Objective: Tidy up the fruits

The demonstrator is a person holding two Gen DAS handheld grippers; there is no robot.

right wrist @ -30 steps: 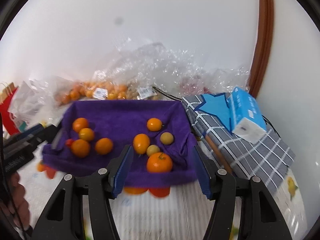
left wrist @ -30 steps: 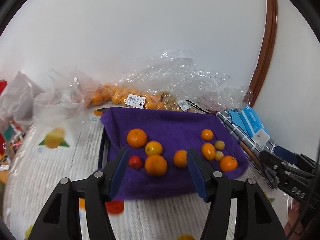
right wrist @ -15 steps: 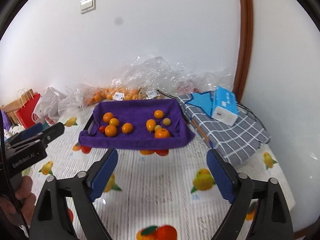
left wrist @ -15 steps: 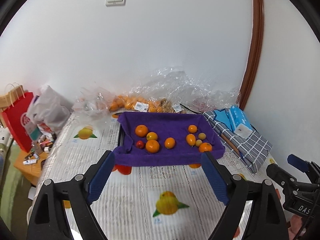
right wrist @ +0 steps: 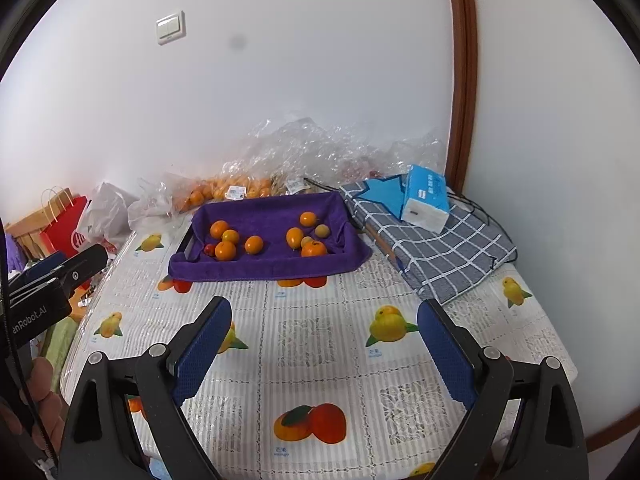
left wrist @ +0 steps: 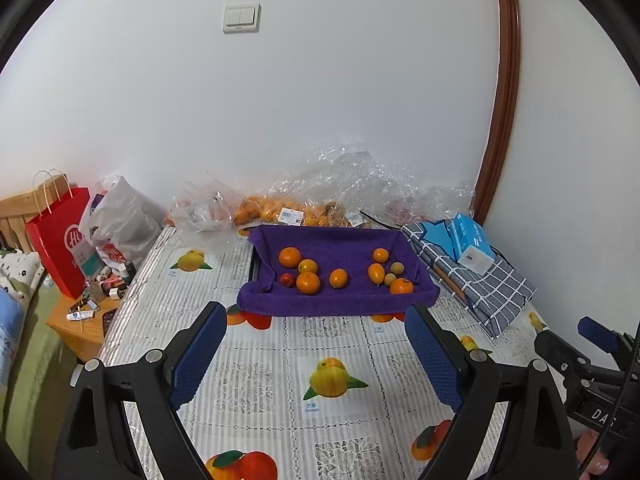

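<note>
Both the left gripper (left wrist: pixel 316 318) and the right gripper (right wrist: pixel 325 312) have drawn back from the purple cloth-lined tray (left wrist: pixel 340 304) of oranges. Their blue-padded jaws, once half closed, now stand wide apart over the fruit-printed tablecloth (right wrist: pixel 320 344), nothing between them.

Purple towel (left wrist: pixel 340 308); orange fruits (left wrist: pixel 308 283); fruit-print tablecloth (left wrist: pixel 280 364).

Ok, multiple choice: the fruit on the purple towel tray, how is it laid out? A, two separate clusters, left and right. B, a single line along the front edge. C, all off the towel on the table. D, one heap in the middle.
A: on the purple towel tray, five fruits group around the red one at left and five more around the stemmed orange at right, with bare towel between.
</note>
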